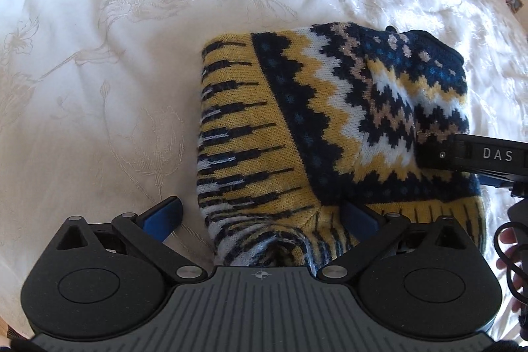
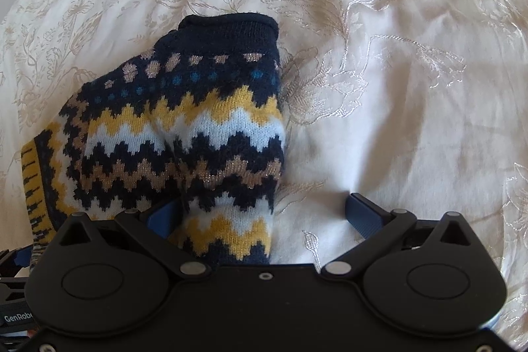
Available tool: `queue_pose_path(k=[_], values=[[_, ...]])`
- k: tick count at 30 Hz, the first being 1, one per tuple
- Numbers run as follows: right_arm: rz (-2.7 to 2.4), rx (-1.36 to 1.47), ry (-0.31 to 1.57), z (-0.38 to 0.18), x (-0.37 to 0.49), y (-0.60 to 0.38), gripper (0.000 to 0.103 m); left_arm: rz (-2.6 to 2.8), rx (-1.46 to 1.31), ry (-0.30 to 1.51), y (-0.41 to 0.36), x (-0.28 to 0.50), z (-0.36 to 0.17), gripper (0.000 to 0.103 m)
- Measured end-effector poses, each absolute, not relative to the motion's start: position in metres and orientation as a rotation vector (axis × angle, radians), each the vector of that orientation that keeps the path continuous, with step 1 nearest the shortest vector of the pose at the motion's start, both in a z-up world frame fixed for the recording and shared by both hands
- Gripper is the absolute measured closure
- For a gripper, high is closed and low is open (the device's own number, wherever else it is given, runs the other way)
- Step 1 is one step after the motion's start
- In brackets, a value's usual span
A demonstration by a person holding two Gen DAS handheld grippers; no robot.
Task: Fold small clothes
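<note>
The small knitted sweater (image 1: 330,127) lies on a bed covered by a white bedspread (image 1: 99,55) with a pale floral weave. It is already gathered into a compact bundle: a yellow-and-navy striped part lies flat on the left in the left wrist view, and a zigzag-patterned part, navy, white, yellow and tan, is laid over it on the right, ending in a dark ribbed edge on the far side.

The left tongs (image 1: 260,216) stand wide, one blue finger on the bedspread just beside the sweater's near left edge, the other over the knit near the yellow ribbing. Nothing is pinched between them. The right tongs (image 2: 264,213) are wide too; the folded edge of the sweater (image 2: 184,134) passes between their fingers, but the pads do not press on it. In the left wrist view the right tongs' black body reaches in from the right edge above the zigzag part, with part of a hand (image 1: 508,246) and a cable behind it.

As a judgement, the fold looks mostly made and the garment set down. The bundle is lumpy and uneven at its near end, though the fisheye bending makes that hard to judge, so a last smoothing or squaring up may be what is left.
</note>
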State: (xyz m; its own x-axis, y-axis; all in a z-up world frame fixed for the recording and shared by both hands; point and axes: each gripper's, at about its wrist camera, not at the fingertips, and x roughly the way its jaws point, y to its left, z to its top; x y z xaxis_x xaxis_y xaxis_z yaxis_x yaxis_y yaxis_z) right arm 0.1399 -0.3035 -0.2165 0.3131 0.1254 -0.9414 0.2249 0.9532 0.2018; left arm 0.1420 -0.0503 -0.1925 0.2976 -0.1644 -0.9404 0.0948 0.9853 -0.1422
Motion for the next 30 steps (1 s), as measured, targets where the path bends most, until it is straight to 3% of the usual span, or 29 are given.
queue_pose_path(k=[16, 24, 30], values=[[-0.163, 0.256, 1.185, -0.212, 0.130, -0.281, 0.001, -0.277, 0.035, 1.284, -0.061, 0.157, -0.195, 0.000], [-0.163, 0.463, 1.172, -0.208, 0.105, -0.325, 0.001, -0.322, 0.051, 1.244, -0.048, 0.147, -0.188, 0.000], [-0.158, 0.468, 1.101, -0.192, 0.076, -0.347, 0.001, -0.251, 0.113, 1.147, -0.043, 0.120, -0.170, 0.000]])
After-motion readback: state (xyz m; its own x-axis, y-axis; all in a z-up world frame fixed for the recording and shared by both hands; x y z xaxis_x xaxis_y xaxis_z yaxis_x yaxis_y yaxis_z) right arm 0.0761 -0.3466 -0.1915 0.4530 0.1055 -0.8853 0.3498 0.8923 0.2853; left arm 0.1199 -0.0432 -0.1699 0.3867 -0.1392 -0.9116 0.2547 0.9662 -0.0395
